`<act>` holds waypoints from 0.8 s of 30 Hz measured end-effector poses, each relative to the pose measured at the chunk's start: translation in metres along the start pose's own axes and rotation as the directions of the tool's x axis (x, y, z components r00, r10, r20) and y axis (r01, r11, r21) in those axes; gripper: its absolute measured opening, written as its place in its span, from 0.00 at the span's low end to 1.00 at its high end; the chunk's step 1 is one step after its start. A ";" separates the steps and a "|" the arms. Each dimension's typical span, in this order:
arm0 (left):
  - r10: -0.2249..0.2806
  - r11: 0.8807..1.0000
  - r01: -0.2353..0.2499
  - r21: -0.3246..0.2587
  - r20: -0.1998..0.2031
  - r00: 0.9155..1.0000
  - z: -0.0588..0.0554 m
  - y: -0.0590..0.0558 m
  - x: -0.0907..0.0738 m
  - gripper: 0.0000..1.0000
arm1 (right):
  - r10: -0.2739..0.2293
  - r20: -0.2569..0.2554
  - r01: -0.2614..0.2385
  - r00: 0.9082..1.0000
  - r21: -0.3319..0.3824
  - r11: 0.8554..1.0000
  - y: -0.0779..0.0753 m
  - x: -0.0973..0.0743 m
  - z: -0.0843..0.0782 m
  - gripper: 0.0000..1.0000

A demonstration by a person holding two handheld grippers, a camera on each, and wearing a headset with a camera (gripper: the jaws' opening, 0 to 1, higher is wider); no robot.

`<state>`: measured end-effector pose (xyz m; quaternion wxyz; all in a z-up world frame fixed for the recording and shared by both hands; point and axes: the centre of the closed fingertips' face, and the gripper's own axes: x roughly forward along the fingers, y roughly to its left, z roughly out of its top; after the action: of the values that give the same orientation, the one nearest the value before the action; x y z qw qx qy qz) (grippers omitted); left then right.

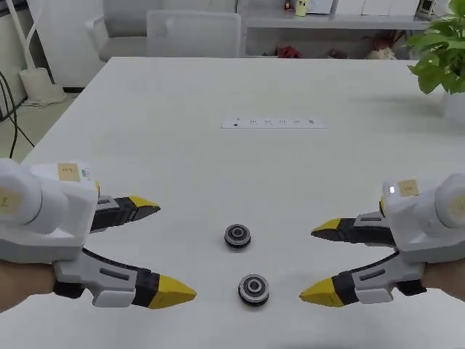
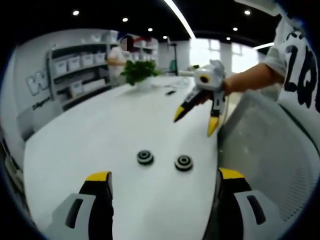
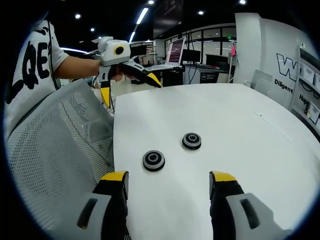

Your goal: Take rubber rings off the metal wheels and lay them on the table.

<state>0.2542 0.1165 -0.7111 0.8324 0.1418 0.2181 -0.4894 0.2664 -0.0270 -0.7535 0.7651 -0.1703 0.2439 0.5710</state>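
Note:
Two small metal wheels with black rubber rings lie flat on the white table [image 1: 218,160]: a far wheel [image 1: 237,235] [image 2: 145,157] [image 3: 191,141] and a near wheel [image 1: 253,289] [image 2: 183,163] [image 3: 153,160]. My left gripper [image 1: 174,251] [image 2: 164,175] [image 3: 131,94] hovers open to their left, its yellow tips pointing at them. My right gripper [image 1: 308,263] [image 3: 169,176] [image 2: 194,127] stands open to their right, facing the other one. Neither touches a wheel, and nothing sits between either pair of jaws.
A flat socket panel [image 1: 274,122] is set into the table's middle. A potted plant [image 1: 439,54] stands at the far right corner. Chairs [image 1: 192,33] line the far edge, and a mesh chair back [image 3: 55,150] is at the near edge.

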 end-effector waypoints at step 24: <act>-0.074 0.997 0.074 0.022 -0.021 0.997 -0.001 -0.002 0.025 0.83 | 0.070 -0.022 -0.070 0.997 -0.043 0.997 -0.001 0.022 -0.002 0.59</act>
<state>0.2632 0.0966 -0.7244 0.8098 0.1479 0.2259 -0.5209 0.2719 -0.0110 -0.7674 0.7382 -0.1841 0.2449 0.6010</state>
